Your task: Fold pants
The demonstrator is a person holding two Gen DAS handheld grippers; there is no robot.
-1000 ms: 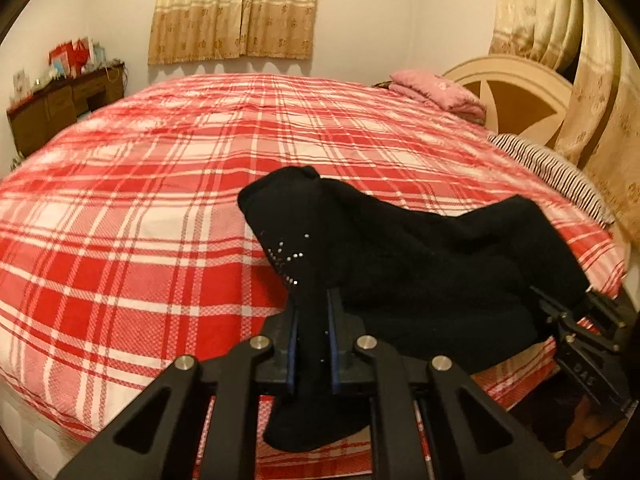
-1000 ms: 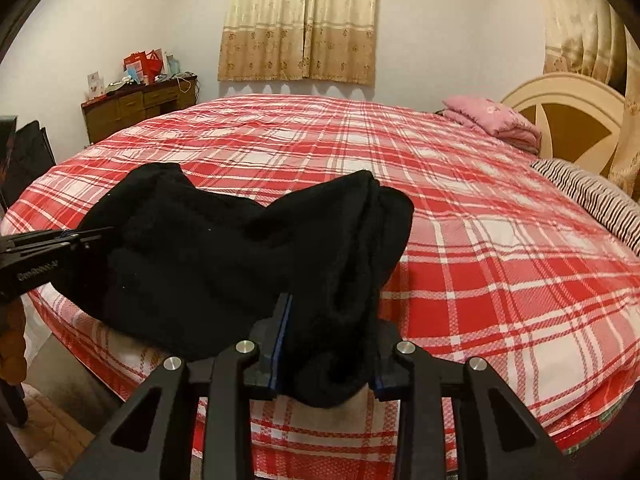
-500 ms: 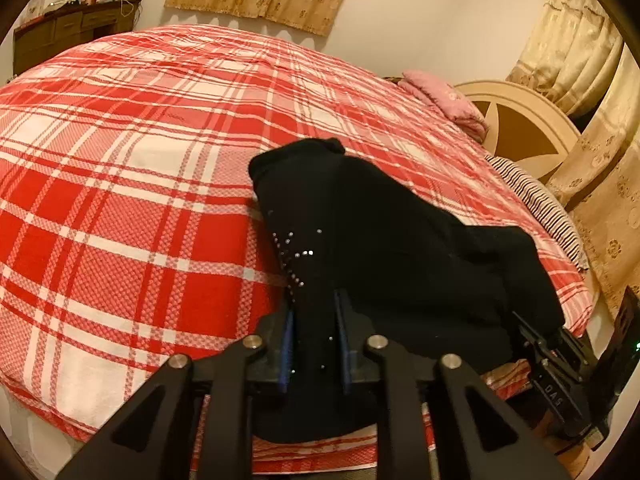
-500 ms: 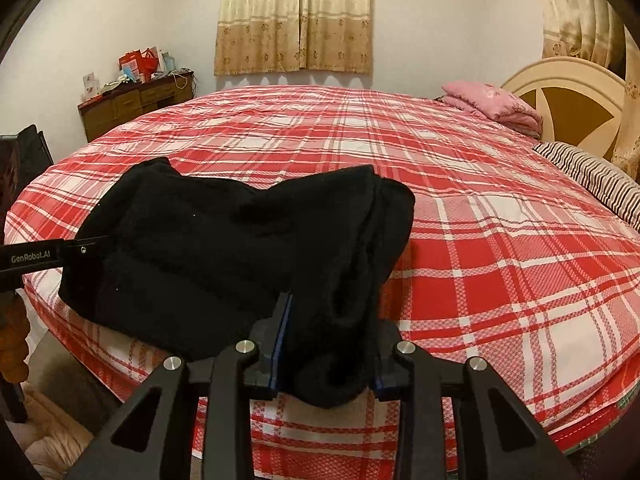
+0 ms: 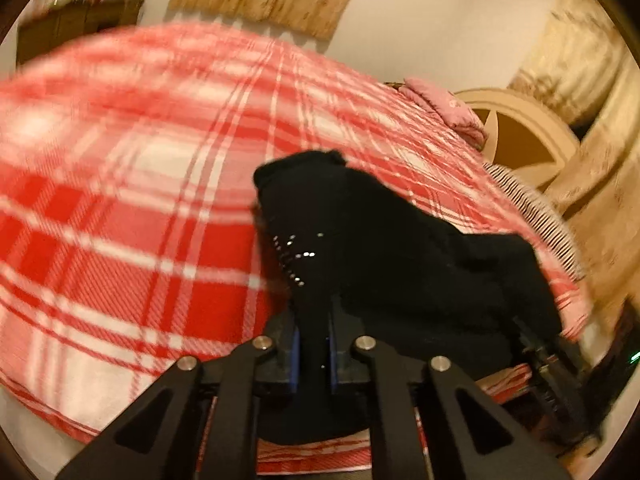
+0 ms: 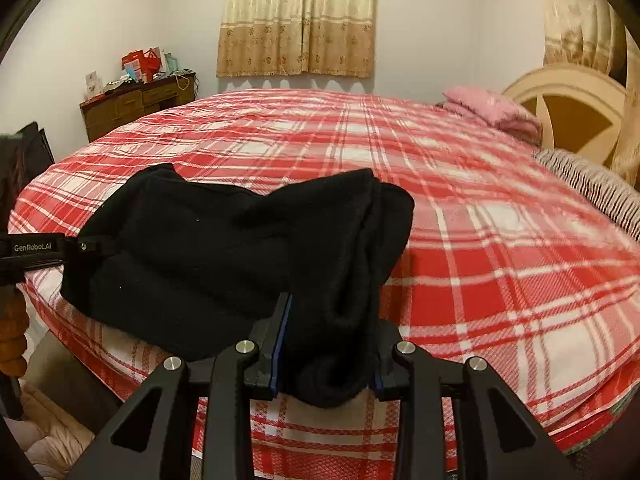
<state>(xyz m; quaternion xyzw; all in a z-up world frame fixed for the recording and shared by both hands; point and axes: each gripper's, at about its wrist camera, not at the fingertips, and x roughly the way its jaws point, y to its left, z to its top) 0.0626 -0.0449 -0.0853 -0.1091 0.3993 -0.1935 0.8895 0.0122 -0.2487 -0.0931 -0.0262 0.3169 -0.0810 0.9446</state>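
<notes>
Left view smeared by motion blur, sharp only close in. Left gripper [image 5: 312,354]: black metal linkage with blue-edged pads, jaws drawn narrow on a thin pinch of the soft black knit pants [image 5: 384,248], with the gripped edge hanging below and hiding the fingertips. Just beyond the jaws, a small cluster of shiny studs on the fabric. Rest of the garment heaped in a lumpy, matte mound ahead and to the right of the jaws, its far right end running into a dark shape near the frame edge, too blurred to make out.

Right gripper [image 6: 326,354]: jaws set wider, clamped on a thick folded bundle of the same pants [image 6: 224,256], the fabric bulging between the pads and covering their inner faces. From there, the cloth spreads leftward along the near edge of the round bed with the red-and-white plaid cover [image 6: 500,248], ending at the other tool, cut off at the left border.

Further ahead, woven check pattern curving away. To the far right, a folded pink quilt [image 6: 494,110], a striped pillow [image 6: 592,184] partly cropped, and a cream arched headboard [image 6: 576,100]. At the back, beige patterned curtains [image 6: 298,20]; far left, a brown wooden dresser [image 6: 136,106] with small clutter too tiny to identify.
</notes>
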